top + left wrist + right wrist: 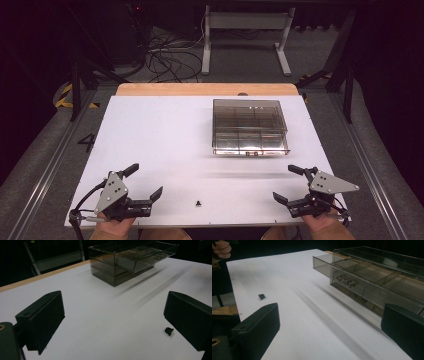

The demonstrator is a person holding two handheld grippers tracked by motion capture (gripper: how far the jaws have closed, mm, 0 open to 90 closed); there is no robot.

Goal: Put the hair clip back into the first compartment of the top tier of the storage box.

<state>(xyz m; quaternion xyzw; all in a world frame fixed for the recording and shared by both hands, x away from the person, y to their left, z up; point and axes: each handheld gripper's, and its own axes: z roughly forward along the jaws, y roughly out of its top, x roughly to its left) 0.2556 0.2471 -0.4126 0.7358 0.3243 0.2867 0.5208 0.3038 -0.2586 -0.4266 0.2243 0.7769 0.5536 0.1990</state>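
Note:
A smoky clear plastic drawer box point(249, 125) point(130, 260) point(384, 277) stands on the white table point(165, 140) toward the back right; its upper drawer is pulled out a little toward me and shows empty compartments. A tiny black part point(198, 203) point(169, 331) point(261, 296) lies near the front edge, between the two grippers. My left gripper point(147, 182) is at the front left, open, holding nothing. My right gripper point(288, 183) is at the front right, also open and empty. Both are held by hands at the table's near edge.
A wooden strip point(207, 89) runs along the table's far edge. Beyond it are a white desk frame point(245, 35) and loose cables point(170, 55) on the dark floor. Metal rails flank the table on both sides.

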